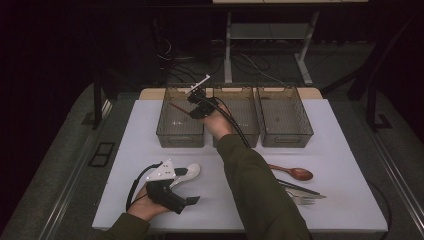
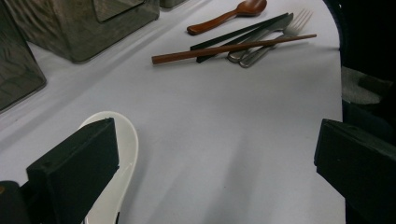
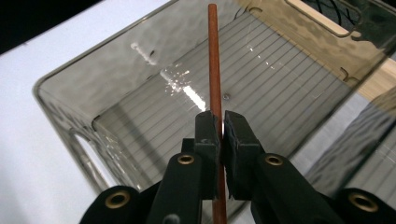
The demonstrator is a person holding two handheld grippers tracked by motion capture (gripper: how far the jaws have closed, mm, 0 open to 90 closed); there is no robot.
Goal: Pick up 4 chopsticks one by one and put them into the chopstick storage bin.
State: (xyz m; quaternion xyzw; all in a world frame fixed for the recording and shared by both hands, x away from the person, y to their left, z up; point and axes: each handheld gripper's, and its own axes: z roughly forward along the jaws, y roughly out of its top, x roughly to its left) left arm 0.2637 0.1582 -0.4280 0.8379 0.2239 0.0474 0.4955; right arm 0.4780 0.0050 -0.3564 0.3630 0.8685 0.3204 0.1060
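My right gripper (image 1: 194,111) hangs over the left clear bin (image 1: 180,141), shut on a brown wooden chopstick (image 1: 176,107). In the right gripper view the chopstick (image 3: 214,56) runs straight up between the closed jaws (image 3: 220,119) and points into that bin (image 3: 70,102), which has a ribbed floor. My left gripper (image 1: 187,186) rests low at the table's front left, held by a hand. Its jaws stand wide open (image 2: 210,140) with nothing between them. A white ceramic spoon (image 2: 116,154) lies beside its one jaw.
Three clear bins stand in a row at the back, the middle one (image 1: 240,135) and the right one (image 1: 285,137) beside the left. At the front right lie a wooden spoon (image 1: 295,173), a second brown chopstick (image 2: 233,46), black chopsticks (image 2: 243,33) and a fork (image 2: 292,25).
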